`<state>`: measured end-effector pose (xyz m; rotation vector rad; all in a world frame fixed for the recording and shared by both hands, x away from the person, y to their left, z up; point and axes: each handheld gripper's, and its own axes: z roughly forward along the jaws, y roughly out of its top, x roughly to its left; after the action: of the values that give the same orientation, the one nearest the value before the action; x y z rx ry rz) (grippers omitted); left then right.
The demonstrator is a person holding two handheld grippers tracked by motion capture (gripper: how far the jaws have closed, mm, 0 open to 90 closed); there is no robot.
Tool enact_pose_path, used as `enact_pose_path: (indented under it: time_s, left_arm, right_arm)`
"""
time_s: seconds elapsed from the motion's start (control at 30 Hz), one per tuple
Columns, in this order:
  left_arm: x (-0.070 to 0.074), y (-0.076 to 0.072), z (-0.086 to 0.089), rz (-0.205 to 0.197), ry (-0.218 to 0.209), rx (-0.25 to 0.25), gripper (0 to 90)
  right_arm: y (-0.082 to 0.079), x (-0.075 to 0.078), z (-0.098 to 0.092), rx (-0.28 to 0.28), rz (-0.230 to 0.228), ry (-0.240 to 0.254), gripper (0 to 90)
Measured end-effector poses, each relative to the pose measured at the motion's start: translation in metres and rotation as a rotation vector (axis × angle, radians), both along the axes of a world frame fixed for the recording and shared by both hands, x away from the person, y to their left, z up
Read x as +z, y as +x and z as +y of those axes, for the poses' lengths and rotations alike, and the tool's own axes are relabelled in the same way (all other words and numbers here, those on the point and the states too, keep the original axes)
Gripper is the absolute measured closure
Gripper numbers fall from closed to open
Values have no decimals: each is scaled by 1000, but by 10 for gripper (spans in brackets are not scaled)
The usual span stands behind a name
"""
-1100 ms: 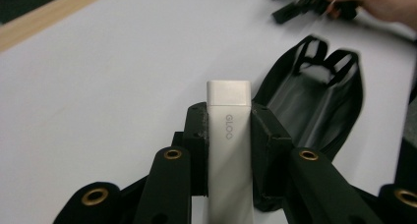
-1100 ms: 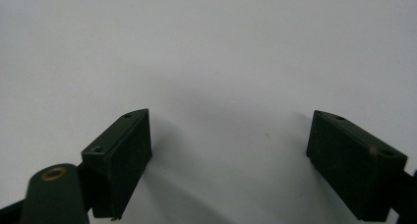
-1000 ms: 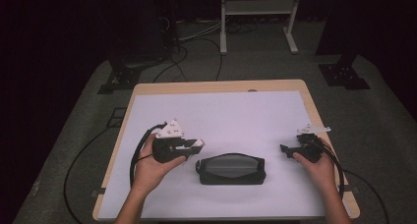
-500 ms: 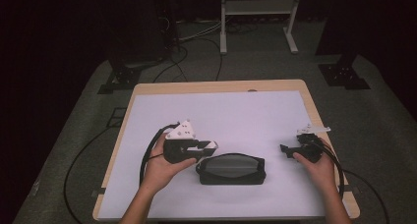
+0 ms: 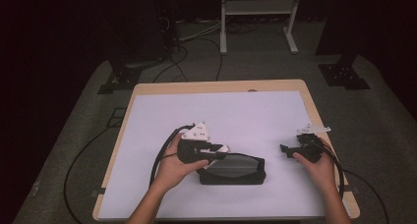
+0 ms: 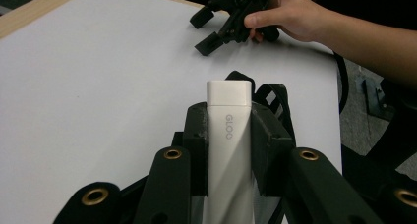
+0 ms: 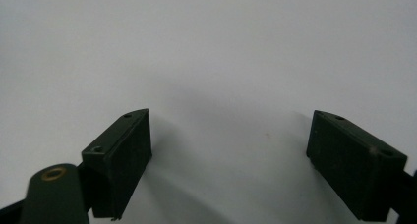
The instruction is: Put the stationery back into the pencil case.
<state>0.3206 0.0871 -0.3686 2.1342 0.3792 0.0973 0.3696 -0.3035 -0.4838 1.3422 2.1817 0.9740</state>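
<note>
- Your left tool [image 6: 228,135] is clamped on one white glue stick [image 6: 228,135], held above the left end of one black pouch [image 5: 235,171] near the desk's [image 5: 246,111] front edge; whether the stick touches the pouch is hard to tell.
- Your right tool [image 7: 228,150] stands wide open and empty, well right of the pouch.
- Two tools in all.

Probably a lab: dark floor cables [image 5: 196,37], stands [image 5: 255,17]

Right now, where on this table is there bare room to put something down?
The whole far half of the white mat is bare, and so is its near left corner. It is crowded mid-front: the left tongs hold a white glue stick over the black pouch.
</note>
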Motion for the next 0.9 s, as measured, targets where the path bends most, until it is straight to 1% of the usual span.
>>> enact_pose_path:
  time_s: [0.2, 0.3, 0.43, 0.63, 0.77, 0.9]
  left_arm:
    - [-8, 2, -12, 8, 8, -26, 713]
    - [-12, 3, -17, 8, 20, -43, 714]
    - [-17, 4, -23, 7, 23, -56, 714]
    - [-28, 5, -32, 4, 56, -77, 713]
    - [-35, 5, -37, 15, 76, -82, 713]
    - [-40, 6, -40, 23, 86, -88, 713]
  right_arm:
    - [0, 0, 0, 0, 0, 1, 160]
    - [0, 0, 0, -1, 0, 1, 161]
    - [0, 0, 0, 0, 0, 0, 160]
    - [0, 0, 0, -1, 0, 0, 160]
    - [0, 0, 0, 0, 0, 0, 160]
    - [0, 0, 0, 1, -2, -1, 160]
